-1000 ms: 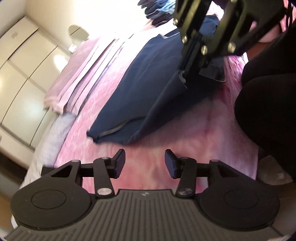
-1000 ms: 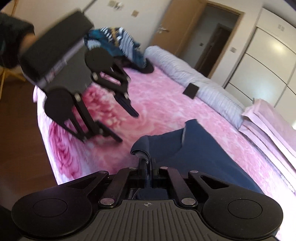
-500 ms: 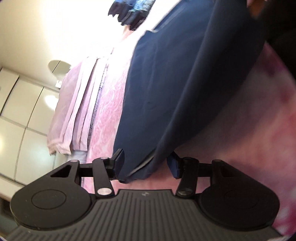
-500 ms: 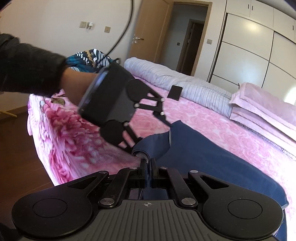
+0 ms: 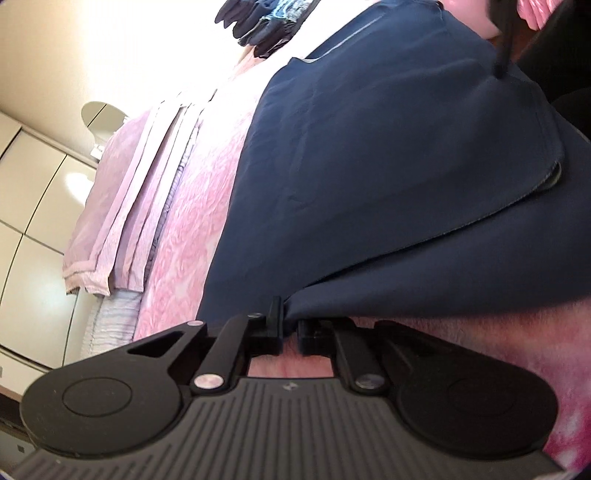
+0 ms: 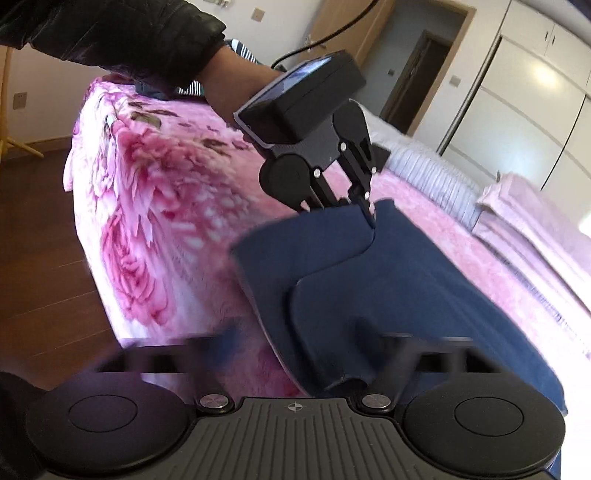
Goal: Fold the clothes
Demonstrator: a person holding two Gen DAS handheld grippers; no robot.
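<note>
A navy blue garment (image 5: 369, 166) lies on the pink floral bedspread (image 5: 184, 236). My left gripper (image 5: 290, 325) is shut on a corner of its near edge; in the right wrist view the left gripper (image 6: 364, 214) pinches that corner from above and holds it lifted. The garment (image 6: 406, 280) is partly folded over near the bed's edge. My right gripper (image 6: 295, 354) has its fingers spread wide and blurred, with the folded cloth lying loose between them.
Folded pink bedding (image 5: 122, 206) lies along the far side of the bed, with white wardrobes (image 6: 517, 96) behind. A heap of dark clothes (image 5: 266, 26) sits at the far end. The bed's edge and wooden floor (image 6: 37, 266) are at the left.
My left gripper came down to the garment's near corner and shut on it. My right gripper, shut on the cloth before, has opened and let it go.
</note>
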